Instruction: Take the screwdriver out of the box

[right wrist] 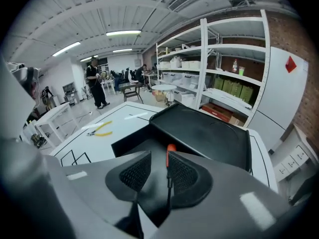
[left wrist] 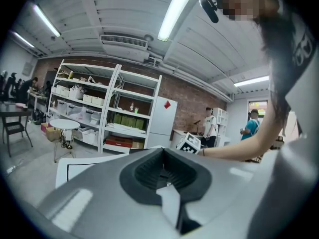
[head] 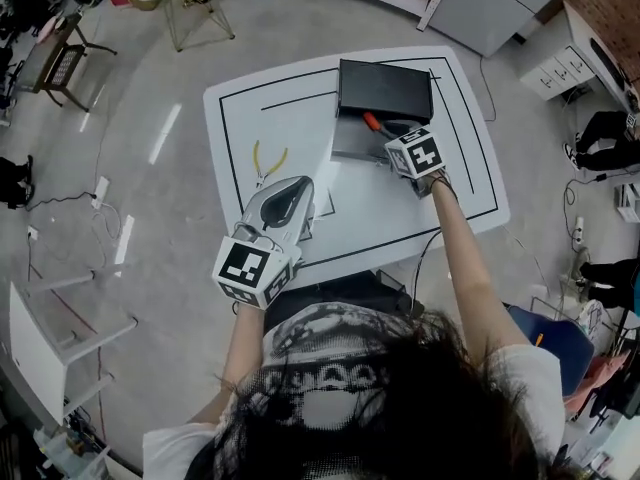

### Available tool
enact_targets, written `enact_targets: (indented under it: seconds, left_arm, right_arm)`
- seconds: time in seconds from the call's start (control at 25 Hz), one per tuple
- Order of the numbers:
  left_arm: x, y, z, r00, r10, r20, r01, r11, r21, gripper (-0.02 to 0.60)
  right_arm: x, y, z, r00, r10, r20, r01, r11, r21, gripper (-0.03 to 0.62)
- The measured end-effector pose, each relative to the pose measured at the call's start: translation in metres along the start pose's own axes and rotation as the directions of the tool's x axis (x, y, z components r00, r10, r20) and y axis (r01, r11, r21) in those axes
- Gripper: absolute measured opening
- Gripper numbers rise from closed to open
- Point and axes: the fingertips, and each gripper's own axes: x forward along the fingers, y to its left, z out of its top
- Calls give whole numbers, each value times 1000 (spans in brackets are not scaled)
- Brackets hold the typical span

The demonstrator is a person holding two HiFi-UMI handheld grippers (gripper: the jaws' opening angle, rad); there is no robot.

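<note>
screwdriver is lying inside the open black box at the far side of the white table, its orange handle showing against the dark floor of the tray. the box's lid is lying open just behind it.

i am holding the right gripper tilted down over the box. in the right gripper view its jaws are standing apart, with the orange handle between them, close against the right-hand pad. the dark shaft is running back along that pad's inner edge. i cannot tell whether the pad is touching the tool; the other pad is sitting clear of it, so nothing is being squeezed.

i am keeping the left gripper over the near part of the table, well apart from the box and pointing toward the far side. in the left gripper view its jaws are sitting together with nothing between them.

yellow-handled pliers are lying on the table to the left of the box, just beyond the left gripper's tips.
</note>
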Motion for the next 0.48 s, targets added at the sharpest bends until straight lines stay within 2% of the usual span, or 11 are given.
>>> enact_targets:
  seconds: [0.24, 0.48]
  left_arm:
    - [7, 12, -2, 999, 38, -12, -38, 999, -6, 0]
    - [11, 17, -5, 996, 82, -19, -82, 997, -10, 0]
  right_arm:
    - [51, -11, -13, 990, 62, -130, -64, 998, -11, 130]
    - [73, -25, -30, 976, 39, -216, -42, 999, -11, 146]
